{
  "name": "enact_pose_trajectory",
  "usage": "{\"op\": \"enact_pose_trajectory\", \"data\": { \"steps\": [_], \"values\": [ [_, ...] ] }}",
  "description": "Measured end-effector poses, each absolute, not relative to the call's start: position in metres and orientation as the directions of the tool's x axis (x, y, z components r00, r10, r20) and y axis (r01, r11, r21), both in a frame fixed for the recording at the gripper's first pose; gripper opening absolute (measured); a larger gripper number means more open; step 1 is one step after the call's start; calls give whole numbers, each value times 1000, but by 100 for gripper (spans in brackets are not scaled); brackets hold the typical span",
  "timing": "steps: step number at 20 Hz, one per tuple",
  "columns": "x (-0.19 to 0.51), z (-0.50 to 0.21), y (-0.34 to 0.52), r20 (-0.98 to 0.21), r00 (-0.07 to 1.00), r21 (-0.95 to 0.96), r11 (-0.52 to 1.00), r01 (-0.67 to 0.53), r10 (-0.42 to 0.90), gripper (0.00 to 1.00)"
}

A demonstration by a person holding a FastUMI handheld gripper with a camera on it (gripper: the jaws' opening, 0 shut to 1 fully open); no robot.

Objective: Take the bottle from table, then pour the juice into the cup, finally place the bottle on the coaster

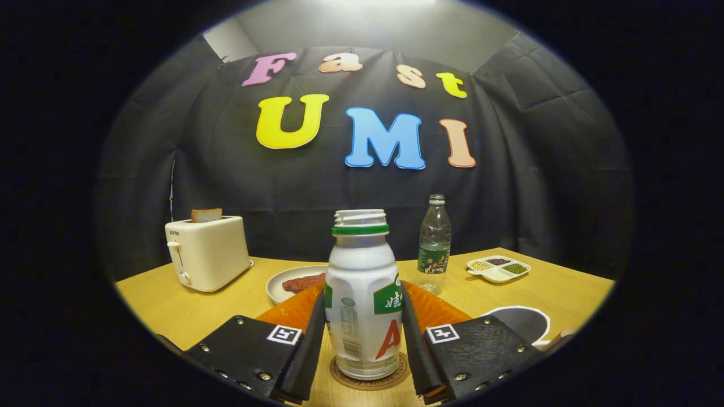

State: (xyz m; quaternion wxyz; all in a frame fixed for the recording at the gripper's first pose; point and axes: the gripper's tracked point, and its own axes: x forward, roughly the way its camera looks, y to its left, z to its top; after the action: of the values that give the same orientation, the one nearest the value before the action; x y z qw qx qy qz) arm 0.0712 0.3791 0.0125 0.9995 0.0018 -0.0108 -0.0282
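A white juice bottle (362,294) with a green neck ring and no cap stands upright on a round brown coaster (390,377) on the wooden table (169,311). My gripper (363,328) holds it between its fingers, both pressing the bottle's sides at label height. A white-rimmed cup (523,322) with a dark inside sits just right of the right finger.
An orange mat (438,311) lies behind the bottle. Beyond it are a white plate with meat (294,282), a clear plastic bottle (434,246), a divided snack tray (499,268) and a cream toaster with bread (206,254). Part of a hand (557,339) shows by the cup.
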Motion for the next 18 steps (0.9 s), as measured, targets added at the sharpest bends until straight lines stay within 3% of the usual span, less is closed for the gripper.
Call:
{"op": "enact_pose_trajectory", "data": {
  "steps": [11,18],
  "values": [
    [64,13,373,75,996,71,997,41,-46,66],
    [62,11,367,84,996,156,987,26,-39,81]
  ]
}}
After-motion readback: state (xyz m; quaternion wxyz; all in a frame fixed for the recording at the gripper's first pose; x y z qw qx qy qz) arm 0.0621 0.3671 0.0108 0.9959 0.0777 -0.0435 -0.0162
